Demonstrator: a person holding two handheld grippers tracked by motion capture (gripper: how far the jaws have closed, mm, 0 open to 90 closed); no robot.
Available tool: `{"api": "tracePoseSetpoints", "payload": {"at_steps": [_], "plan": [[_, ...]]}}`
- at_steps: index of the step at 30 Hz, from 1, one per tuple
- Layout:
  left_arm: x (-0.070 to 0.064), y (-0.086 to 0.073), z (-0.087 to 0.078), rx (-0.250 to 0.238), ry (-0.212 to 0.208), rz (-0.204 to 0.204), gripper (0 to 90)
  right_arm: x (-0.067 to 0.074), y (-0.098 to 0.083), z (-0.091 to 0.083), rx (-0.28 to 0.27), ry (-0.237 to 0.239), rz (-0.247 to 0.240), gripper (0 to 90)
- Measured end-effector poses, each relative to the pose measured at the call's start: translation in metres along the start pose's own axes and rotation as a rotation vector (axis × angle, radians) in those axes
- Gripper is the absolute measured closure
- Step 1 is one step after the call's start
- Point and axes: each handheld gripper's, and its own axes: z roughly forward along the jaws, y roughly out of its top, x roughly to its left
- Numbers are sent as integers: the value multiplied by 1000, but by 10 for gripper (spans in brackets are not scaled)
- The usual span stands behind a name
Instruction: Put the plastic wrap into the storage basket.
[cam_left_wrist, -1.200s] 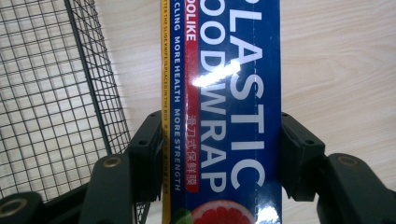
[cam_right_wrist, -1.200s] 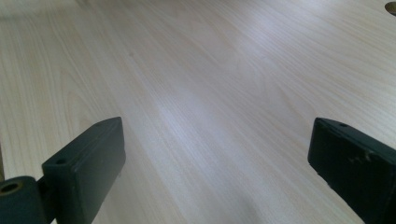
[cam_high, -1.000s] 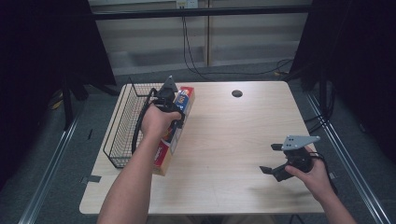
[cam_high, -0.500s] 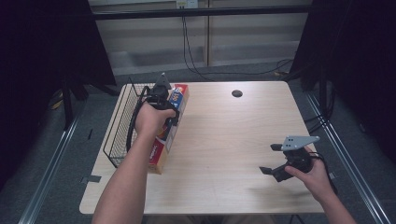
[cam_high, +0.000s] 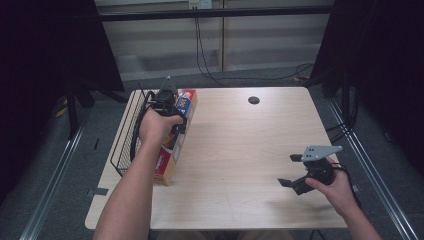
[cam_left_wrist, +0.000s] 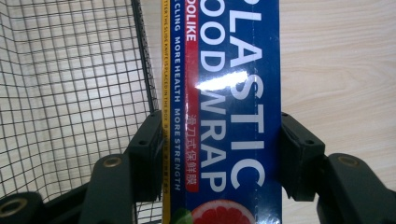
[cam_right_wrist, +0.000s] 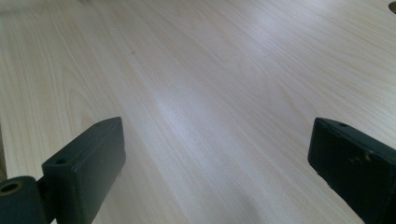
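from the high view i have my left gripper (cam_high: 172, 111) clamped across a long box of plastic food wrap (cam_high: 172, 142), near the far end of the box. in the left gripper view the two black jaws press on the box's long sides, one on the yellow edge and one on the blue edge, with the white lettering and a slice of grapefruit print running between them. the jaws are closed in as far as the box's width lets them, gripping it.

the box lies along the left part of the tabletop (cam_high: 240, 150), its near end close to the tabletop's front-left area and its far end up beside my hand. just to its left stands a black wire basket (cam_high: 131, 135), its mesh wall right beside the box's yellow edge; i cannot tell whether they touch. the box is outside the basket.

my right gripper (cam_high: 296, 179) sits at the near right of the tabletop, well apart from the box. in the right gripper view its jaws stand wide open with bare light wood between them and nothing held.

a small dark round hole (cam_high: 253, 100) marks the far middle of the tabletop.
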Motion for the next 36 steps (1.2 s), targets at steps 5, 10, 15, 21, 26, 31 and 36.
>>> {"api": "tracePoseSetpoints", "payload": {"at_steps": [5, 10, 15, 21, 26, 31, 36], "plan": [[5, 0, -1, -3, 6, -11, 432, 0, 0, 0, 2, -1, -1, 38], [10, -2, -3, -10, 15, -24, 432, 0, 0, 1, 4, 1, -1, 38], [16, -3, -5, -11, 19, -47, 432, 0, 0, 1, 4, 1, -1, 39], [24, -4, -6, -11, 29, -58, 432, 0, 0, 1, 3, 0, 1, 38], [30, -5, -8, -8, 29, -77, 432, 1, 1, 1, -1, 6, -1, 38], [36, -6, -7, -15, 41, -96, 432, 1, 1, 1, -1, 8, -1, 39], [42, -8, -5, -13, 42, -119, 431, 1, 1, 0, -3, 4, -3, 38]]}}
